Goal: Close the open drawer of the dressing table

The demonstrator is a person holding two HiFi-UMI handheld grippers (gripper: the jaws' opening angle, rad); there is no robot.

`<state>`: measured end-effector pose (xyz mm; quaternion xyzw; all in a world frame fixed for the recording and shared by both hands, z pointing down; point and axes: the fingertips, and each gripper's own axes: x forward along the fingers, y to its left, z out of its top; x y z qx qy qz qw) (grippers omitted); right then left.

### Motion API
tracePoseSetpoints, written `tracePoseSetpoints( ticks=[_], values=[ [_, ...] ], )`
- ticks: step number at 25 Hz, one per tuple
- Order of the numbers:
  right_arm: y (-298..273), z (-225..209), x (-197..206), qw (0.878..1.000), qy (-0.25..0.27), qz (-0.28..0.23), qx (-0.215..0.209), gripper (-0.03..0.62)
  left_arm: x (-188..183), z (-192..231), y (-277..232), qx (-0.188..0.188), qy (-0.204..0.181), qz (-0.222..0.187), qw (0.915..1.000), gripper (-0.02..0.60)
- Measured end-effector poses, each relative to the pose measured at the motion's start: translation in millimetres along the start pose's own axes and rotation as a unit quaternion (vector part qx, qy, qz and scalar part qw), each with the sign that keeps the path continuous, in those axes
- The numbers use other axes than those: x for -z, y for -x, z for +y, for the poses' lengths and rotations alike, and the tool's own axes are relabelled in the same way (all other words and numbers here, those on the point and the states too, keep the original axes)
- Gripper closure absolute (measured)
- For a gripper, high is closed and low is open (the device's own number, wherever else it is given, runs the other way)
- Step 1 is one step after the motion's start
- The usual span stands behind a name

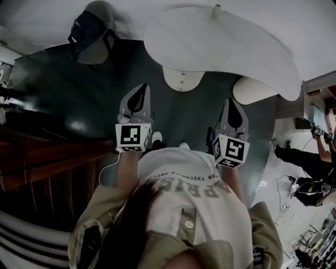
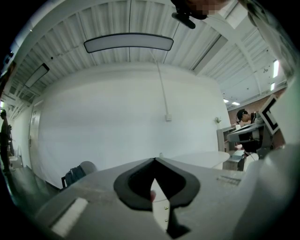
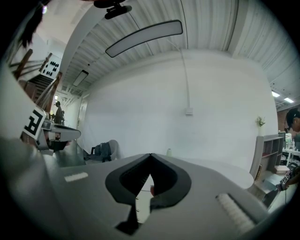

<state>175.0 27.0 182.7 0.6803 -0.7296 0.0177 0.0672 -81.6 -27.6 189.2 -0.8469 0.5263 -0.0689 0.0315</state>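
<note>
Dark floor (image 1: 63, 100) and a plain white wall, that's mostly what I'm getting. Left gripper (image 1: 139, 89) is fully closed with nothing in it, jaws tip to tip. Right gripper (image 1: 231, 101) is the same, closed and empty. Both are held out level in front of the person, side by side, touching nothing.

Straight ahead is one white table (image 1: 226, 47) with one small pale bottle (image 1: 216, 11) near its far edge. One ribbed white stool (image 1: 253, 89) sits just beside the table on the right. One chair (image 1: 92, 31) with a dark bag on it is at the floor's far left. Dark woodwork (image 1: 42, 157) runs along the floor's left edge. At least two people (image 1: 304, 160) are at the right edge.

As for the drawer, I honestly can't tell where it is from any view.
</note>
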Motion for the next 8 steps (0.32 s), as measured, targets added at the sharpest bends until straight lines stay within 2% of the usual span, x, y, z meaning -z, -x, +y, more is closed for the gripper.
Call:
tracePoseSetpoints(
  ticks=[8],
  values=[
    [0.2,1.0,2.7,1.0,0.004,0.007,-0.004,0.592,3.1,3.0,4.5,-0.005,0.003,0.006,1.0,0.574]
  ],
)
